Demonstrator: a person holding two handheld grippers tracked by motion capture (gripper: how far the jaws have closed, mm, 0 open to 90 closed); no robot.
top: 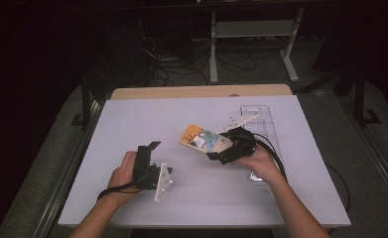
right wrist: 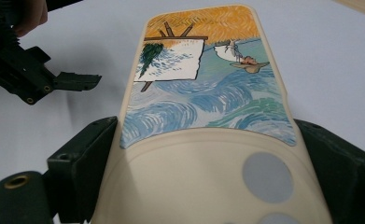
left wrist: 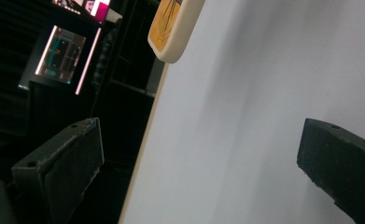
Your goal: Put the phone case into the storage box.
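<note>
Careful: your right gripper (right wrist: 208, 186) clamps the phone case (right wrist: 203, 93) by one end; it could pivot loose. Left gripper (left wrist: 199, 163) gapes, empty.

Both forearms come in from the bottom. The left gripper (top: 151, 154) sits low on the left side, jaws spread wide with nothing between them, hand wrapped round its body. The right gripper (top: 222, 150) is angled up-left, jaws clamped tight, wrist bent a bit inward.

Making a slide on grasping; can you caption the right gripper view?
Right gripper clamps a painted phone case above the white table.
</note>
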